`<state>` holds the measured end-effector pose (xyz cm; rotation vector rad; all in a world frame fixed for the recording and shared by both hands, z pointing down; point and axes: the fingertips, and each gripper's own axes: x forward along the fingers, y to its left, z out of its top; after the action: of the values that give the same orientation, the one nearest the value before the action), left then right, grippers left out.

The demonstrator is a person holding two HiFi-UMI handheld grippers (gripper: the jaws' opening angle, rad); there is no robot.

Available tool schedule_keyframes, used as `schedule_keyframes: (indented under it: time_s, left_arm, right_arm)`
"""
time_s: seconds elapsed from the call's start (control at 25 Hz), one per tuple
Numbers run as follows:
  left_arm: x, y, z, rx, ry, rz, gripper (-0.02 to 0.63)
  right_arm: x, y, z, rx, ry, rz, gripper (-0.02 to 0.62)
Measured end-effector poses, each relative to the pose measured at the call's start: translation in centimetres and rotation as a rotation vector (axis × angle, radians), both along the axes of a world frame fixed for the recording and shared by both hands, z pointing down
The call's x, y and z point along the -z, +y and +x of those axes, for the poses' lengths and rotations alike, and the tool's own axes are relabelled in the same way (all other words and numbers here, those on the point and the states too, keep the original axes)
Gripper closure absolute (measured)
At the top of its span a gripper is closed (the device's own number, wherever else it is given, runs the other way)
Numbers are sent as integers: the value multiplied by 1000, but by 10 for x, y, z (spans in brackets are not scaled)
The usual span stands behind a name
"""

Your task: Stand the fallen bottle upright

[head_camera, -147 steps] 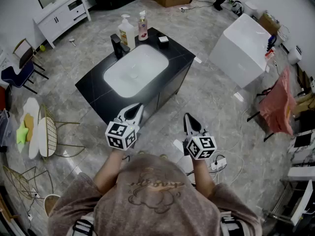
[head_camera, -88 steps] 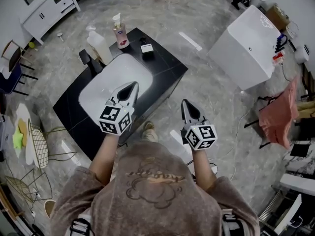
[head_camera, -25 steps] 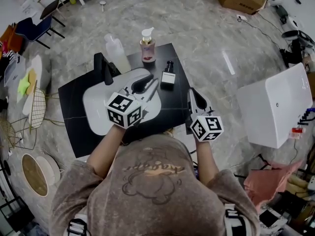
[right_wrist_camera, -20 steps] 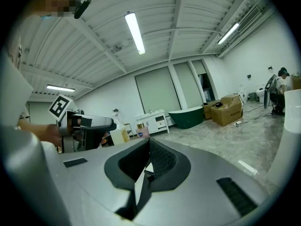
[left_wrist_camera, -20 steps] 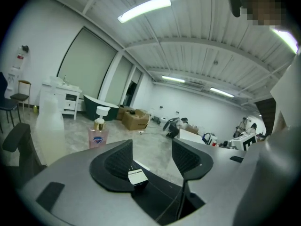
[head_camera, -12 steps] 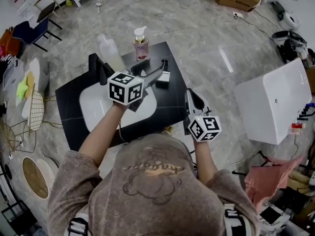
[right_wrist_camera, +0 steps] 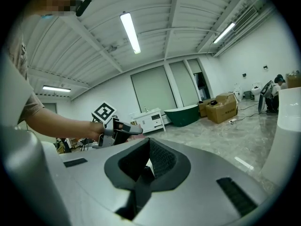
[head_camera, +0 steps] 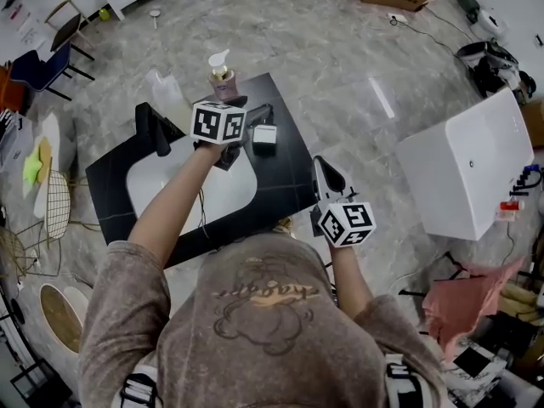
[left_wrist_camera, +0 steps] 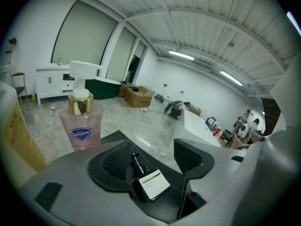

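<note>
Fallen bottle (left_wrist_camera: 149, 185) lies between the open jaws of our left gripper (left_wrist_camera: 155, 160), right gripper (right_wrist_camera: 143, 167) closed empty; an off-centre pinch could skid it away.

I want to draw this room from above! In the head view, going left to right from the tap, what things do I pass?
Black faucet → pink soap pump bottle → small fallen bottle with a white label → right gripper → big white box.

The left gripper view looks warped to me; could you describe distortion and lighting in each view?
Left gripper view: fisheye bending, dark corners; the small dark bottle is sharp. Right gripper view: same curvature, a bright ceiling light. Head view: a glare streak on the floor.
</note>
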<state>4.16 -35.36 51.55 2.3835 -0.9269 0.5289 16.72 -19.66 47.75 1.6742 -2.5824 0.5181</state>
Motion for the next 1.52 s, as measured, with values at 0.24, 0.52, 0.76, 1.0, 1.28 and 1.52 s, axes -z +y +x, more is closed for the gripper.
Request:
schedule_keyframes:
  time_s: [0.24, 0.52, 0.76, 1.0, 1.28, 1.52]
  left_arm:
    - [-36, -24, 15, -13, -31, -108, 325]
    - [-76, -41, 26, -10, -65, -195, 324]
    - [-105, -47, 33, -38, -108, -257, 324]
    - [-129, -50, 36, -61, -150, -310, 325]
    - [-146, -53, 38, -65, -146, -370, 327]
    - [-151, -53, 43, -58, -120, -417, 345]
  right_arm:
    - [-7, -7, 15, -14, 0, -19, 595]
    - [-19, -21, 24, -13, -1, -47, 595]
    - [-27, -37, 32, -6, -3, -73, 595]
    - [-34, -57, 42, -3, 6, -88, 595]
    - [-46, -72, 44, 3, 3, -112, 595]
    - [-52, -74, 46, 7, -1, -131, 595]
